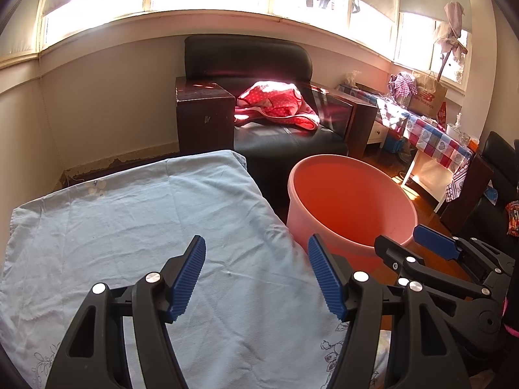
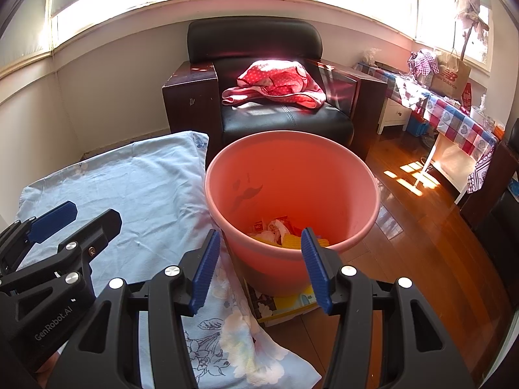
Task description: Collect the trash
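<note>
- Both grippers are empty: left gripper [image 1: 256, 274] fingers spread wide over the pale blue floral sheet [image 1: 136, 227], right gripper [image 2: 256, 267] fingers half open.
- Crumpled wrappers [image 2: 275, 228] lie inside the round pink plastic bucket [image 2: 340, 175]; bumping its rim could tip them out.

**Colours in the sunlit room**

The bucket [image 2: 292, 194] is salmon pink. The tablecloth [image 1: 129, 233] is pale blue with a flower print. The armchair [image 2: 259, 74] is black, holding a red polka-dot cloth [image 2: 279, 84]. Gripper pads [image 2: 204, 275] are blue.
</note>
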Demonstrator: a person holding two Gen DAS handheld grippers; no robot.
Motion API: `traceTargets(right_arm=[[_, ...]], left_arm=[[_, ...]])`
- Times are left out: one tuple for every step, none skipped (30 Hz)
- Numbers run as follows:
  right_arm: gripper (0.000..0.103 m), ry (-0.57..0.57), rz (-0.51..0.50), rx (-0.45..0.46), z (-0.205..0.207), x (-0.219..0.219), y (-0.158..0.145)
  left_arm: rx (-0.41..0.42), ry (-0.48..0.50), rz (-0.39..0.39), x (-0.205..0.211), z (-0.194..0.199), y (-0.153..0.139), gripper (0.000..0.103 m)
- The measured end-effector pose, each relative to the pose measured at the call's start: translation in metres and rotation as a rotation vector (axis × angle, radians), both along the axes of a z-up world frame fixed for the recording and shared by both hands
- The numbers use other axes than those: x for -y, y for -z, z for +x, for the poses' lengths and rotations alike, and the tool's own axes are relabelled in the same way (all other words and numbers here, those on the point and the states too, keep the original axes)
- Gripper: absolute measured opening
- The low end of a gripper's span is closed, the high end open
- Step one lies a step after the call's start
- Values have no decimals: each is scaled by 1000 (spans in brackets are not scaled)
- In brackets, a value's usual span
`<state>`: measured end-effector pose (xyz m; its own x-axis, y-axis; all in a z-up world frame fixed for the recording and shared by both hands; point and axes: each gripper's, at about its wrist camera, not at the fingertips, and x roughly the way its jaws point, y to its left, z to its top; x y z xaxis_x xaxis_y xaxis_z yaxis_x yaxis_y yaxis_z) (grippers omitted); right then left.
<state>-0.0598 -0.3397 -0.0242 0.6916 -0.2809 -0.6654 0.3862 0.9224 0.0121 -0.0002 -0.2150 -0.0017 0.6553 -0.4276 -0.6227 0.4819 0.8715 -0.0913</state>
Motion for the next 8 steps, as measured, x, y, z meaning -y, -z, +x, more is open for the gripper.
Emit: traceTargets(right_arm=[[53, 0, 0, 1, 0, 1, -1], [53, 0, 0, 0, 0, 0, 0], [53, -1, -1, 0, 0, 1, -1], [53, -1, 0, 1, 0, 1, -1], [53, -2, 0, 0, 1, 0, 0], [53, -2, 0, 0, 1, 0, 0], [53, -2, 0, 0, 1, 0, 0], [53, -3, 0, 0, 0, -1, 0]], left_arm=[[-5, 0, 0, -1, 1, 0, 65], [-8, 1, 1, -1, 1, 1, 65], [-8, -1, 4, -1, 2, 2, 65], [-8, -3, 5, -2, 2, 2, 65], [-8, -3, 5, -2, 2, 2, 65], [-8, -3, 5, -2, 2, 2, 65], [-8, -3, 6, -3, 2, 3, 65], [-7, -2, 8, -2, 3, 3, 65]])
